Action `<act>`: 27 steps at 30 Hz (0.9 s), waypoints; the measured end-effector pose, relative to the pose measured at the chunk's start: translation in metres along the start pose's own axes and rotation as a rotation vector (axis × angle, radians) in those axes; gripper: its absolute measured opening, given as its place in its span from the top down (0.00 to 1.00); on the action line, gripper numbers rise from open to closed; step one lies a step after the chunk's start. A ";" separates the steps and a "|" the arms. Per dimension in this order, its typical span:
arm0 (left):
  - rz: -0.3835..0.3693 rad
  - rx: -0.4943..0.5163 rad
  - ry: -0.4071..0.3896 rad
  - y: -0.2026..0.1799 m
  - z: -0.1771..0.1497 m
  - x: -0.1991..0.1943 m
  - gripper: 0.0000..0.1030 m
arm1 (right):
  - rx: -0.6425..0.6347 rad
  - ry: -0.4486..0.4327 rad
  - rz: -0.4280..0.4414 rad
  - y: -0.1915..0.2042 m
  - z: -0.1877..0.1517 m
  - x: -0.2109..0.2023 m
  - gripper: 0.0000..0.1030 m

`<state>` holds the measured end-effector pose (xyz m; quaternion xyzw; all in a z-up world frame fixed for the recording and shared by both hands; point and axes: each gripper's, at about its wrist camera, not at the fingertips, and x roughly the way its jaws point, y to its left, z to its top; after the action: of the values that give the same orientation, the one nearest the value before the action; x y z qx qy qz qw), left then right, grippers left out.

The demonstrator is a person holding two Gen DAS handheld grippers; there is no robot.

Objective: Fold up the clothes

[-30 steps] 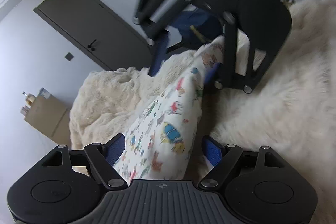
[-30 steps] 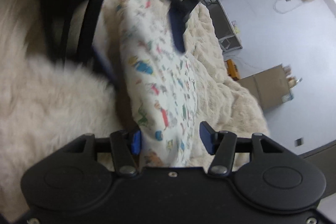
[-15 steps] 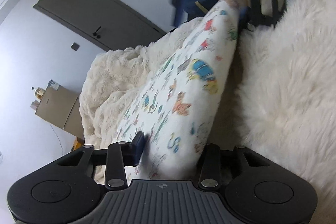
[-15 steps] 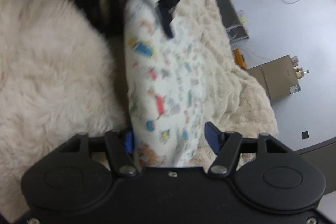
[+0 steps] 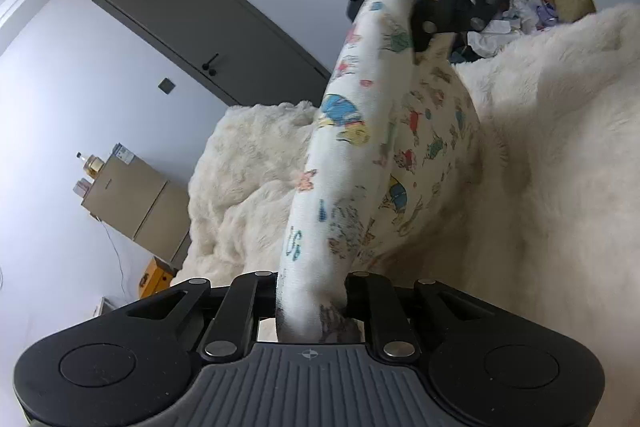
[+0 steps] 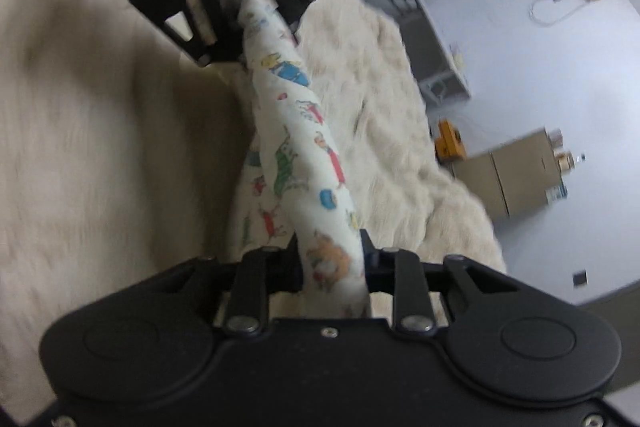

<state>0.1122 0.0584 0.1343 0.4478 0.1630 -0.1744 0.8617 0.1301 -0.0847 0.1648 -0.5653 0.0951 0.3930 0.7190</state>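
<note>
- Garment: printed garment [image 5: 362,163] bunched into a taut band, lifted above the fluffy cream blanket [image 5: 560,155] on the bed, lower folds draped onto the pile.
- Progress: no flat, squared fold visible; cloth gathered and stretched between both claws. Consistent with a fold mid-carry or with shaking out before laying flat; not decidable from these views.
- Remaining, as judged: lay flat, align edges, complete folds.
- Left claw [image 5: 312,291]: pressed together on one end of the band, cloth filling the gap.
- Right claw [image 6: 332,267]: pressed together on the opposite end, likewise pinching cloth.
- Cross-check: each claw visible at the far end in the other view.
</note>
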 end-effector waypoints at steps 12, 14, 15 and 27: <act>0.178 0.052 0.361 0.084 -0.132 -0.092 0.86 | -0.050 -0.274 0.183 -0.002 0.166 0.070 0.79; 0.272 0.075 0.434 0.095 -0.160 -0.098 0.85 | -0.071 -0.311 0.151 0.005 0.203 0.094 0.79; 0.320 0.087 0.470 0.100 -0.174 -0.102 0.85 | -0.089 -0.335 0.104 0.012 0.224 0.105 0.80; 0.466 -0.472 0.637 -0.028 -0.389 -0.037 0.75 | -0.342 -0.318 -0.162 0.234 0.241 0.253 0.62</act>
<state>0.0185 0.3715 -0.0820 0.2950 0.3499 0.2124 0.8634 0.0684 0.2574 -0.0720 -0.6156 -0.1325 0.4283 0.6481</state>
